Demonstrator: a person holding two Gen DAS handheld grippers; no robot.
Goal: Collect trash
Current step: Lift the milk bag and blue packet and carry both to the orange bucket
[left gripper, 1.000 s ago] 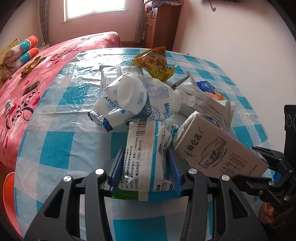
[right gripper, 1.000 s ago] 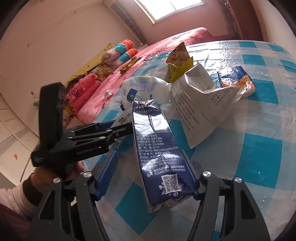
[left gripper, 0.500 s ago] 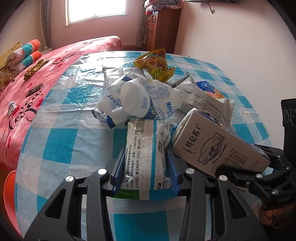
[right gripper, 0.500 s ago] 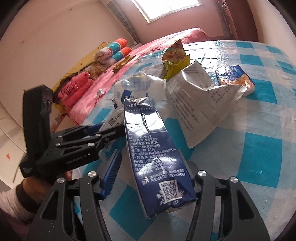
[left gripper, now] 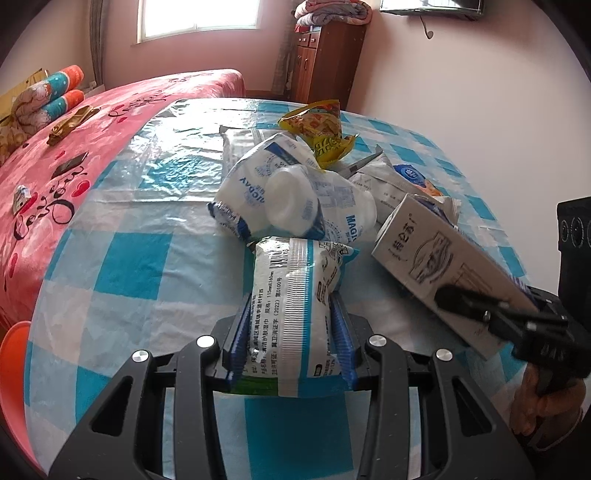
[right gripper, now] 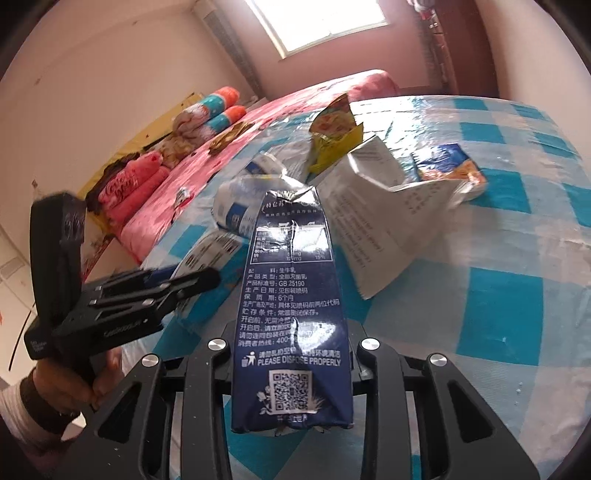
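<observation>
We see both grippers angled down over the checked table (left gripper: 122,258). The left gripper (left gripper: 291,332) clamps the white wipes packet (left gripper: 291,295); the right gripper (right gripper: 291,343) seems clenched on the navy milk carton (right gripper: 291,295), its pads hidden.

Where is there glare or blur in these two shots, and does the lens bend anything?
Left wrist view: window light glares off the plastic tablecloth at the far side; the right claw and carton are smeared; dark corners and the bowed table edge show fisheye bending. Right wrist view: the window is blown out, sheen on the carton, and the left claw is slightly blurred.
</observation>
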